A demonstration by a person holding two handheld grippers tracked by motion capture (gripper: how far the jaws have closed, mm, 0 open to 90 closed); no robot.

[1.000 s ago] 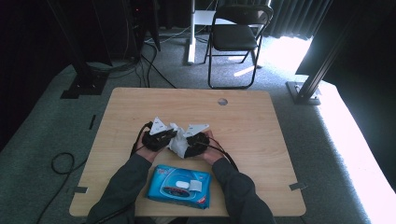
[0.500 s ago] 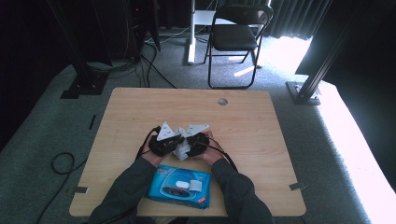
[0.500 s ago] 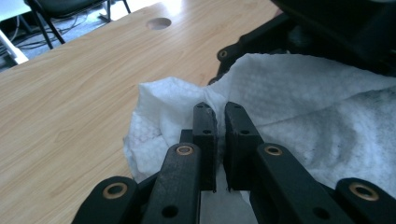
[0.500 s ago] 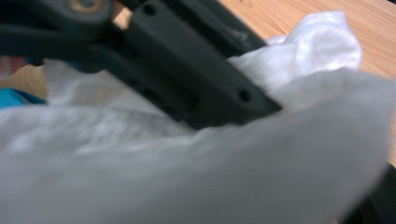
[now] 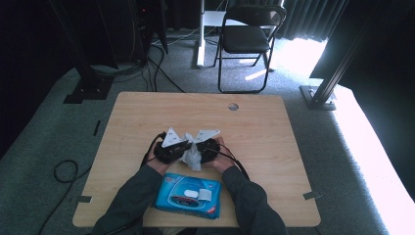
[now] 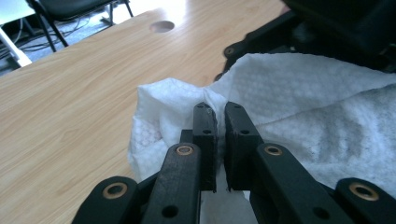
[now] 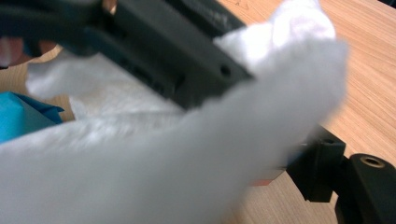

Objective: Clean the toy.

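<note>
**Both grippers meet over a white wipe at the table's middle**

You have the left gripper [image 5: 172, 149] and the right gripper [image 5: 205, 147] drawn close together above the wooden table [image 5: 274, 147], a little nearer your side than the centre. Between them hangs the white wipe [image 5: 192, 156], crumpled, its lower corner drooping toward you.

In the left gripper view your left gripper [image 6: 219, 114] has its jaws pressed nearly together, with a fold of the wipe [image 6: 299, 102] pinched in the narrow slit between the pads (the cloth bunches up on both sides of the tips).

In the right gripper view the wipe [image 7: 196, 154] drapes across the front of the camera, blurred, and hides most of your right gripper's own jaws; one black jaw [image 7: 327, 172] shows at the lower right. I cannot tell whether that gripper is clamped on the cloth or merely wrapped in it.

Near you, just behind the wipe's hanging corner, lies the blue wipe packet [image 5: 188, 196], flat, with its lid flap facing up. A folding chair [image 5: 249, 34] stands beyond the far edge.
</note>
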